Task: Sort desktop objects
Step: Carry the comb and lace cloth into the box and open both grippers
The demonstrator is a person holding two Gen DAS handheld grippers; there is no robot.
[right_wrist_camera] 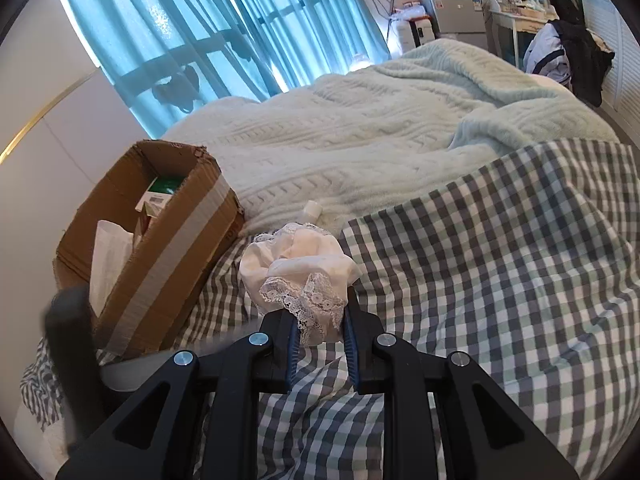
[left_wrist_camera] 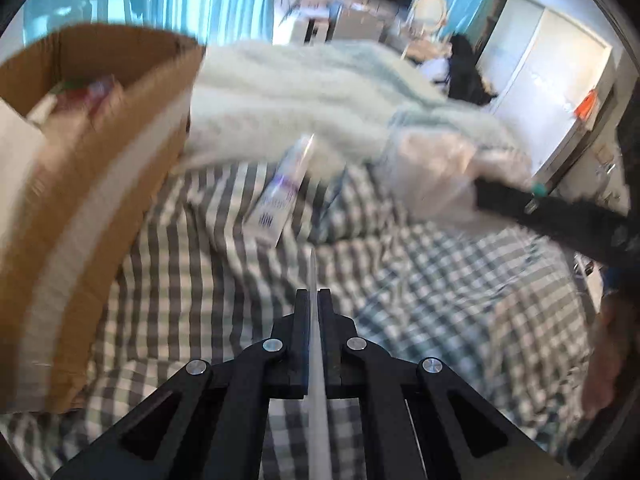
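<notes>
A home bedroom: bed with checked sheet [right_wrist_camera: 500,260], knitted blanket [right_wrist_camera: 360,140], blue curtains [right_wrist_camera: 200,20], dressing table [right_wrist_camera: 516,12].

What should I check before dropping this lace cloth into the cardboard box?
1. Right gripper grips the lace-trimmed cloth: ok.
2. Cardboard box top open: ok.
3. Room inside the box beside the green carton and white paper: ok.
4. Left gripper shut on a thin white sheet, so not free: not ok.
5. Cloth over the box: not ok, beside it.
6. White tube lies on the bedspread, unsorted: not ok.
</notes>
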